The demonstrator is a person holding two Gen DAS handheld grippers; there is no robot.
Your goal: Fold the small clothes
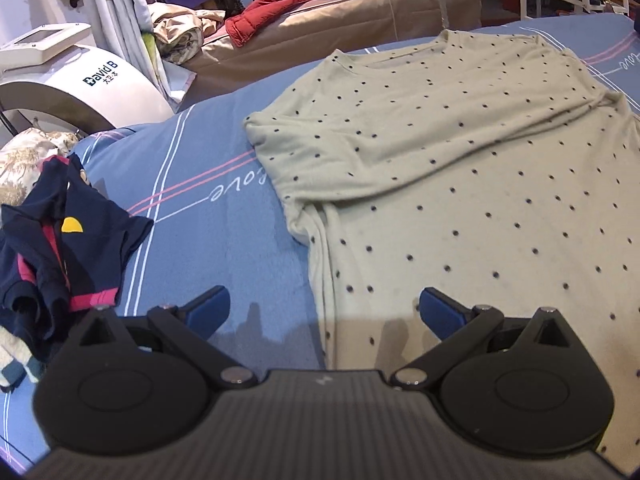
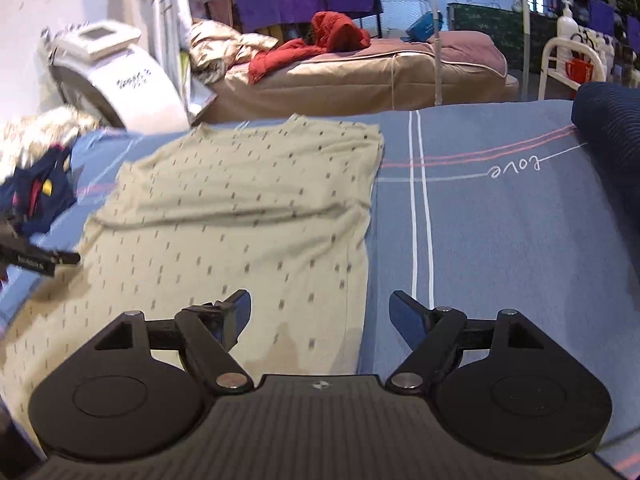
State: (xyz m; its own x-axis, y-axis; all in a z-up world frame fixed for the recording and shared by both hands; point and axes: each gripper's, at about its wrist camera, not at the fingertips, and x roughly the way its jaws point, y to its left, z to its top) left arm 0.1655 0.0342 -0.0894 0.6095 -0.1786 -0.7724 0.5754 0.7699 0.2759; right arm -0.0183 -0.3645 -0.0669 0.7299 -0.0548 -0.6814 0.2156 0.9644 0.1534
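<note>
the dotted cream shirt [image 1: 460,168] lies on the blue bedsheet [image 1: 224,240], filling centre-right; left gripper [image 1: 324,312] and right gripper [image 2: 320,316] gape wide, empty, over its lower edges.

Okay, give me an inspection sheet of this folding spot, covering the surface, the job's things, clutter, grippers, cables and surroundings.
Surface: blue bedsheet with white and pink stripes and the word "love".
Job's things: beige dotted shirt lying on the sheet, one sleeve folded across the body.
Clutter: crumpled navy and pink garment left of the shirt, on the sheet; dark blue ribbed cloth at the right edge.
Grippers: left gripper open over the shirt's left edge, holding nothing; right gripper open over the shirt's right edge, holding nothing.
Cables: nothing seen.
Surroundings: white curved machine, a brown bed with a red jacket.
</note>
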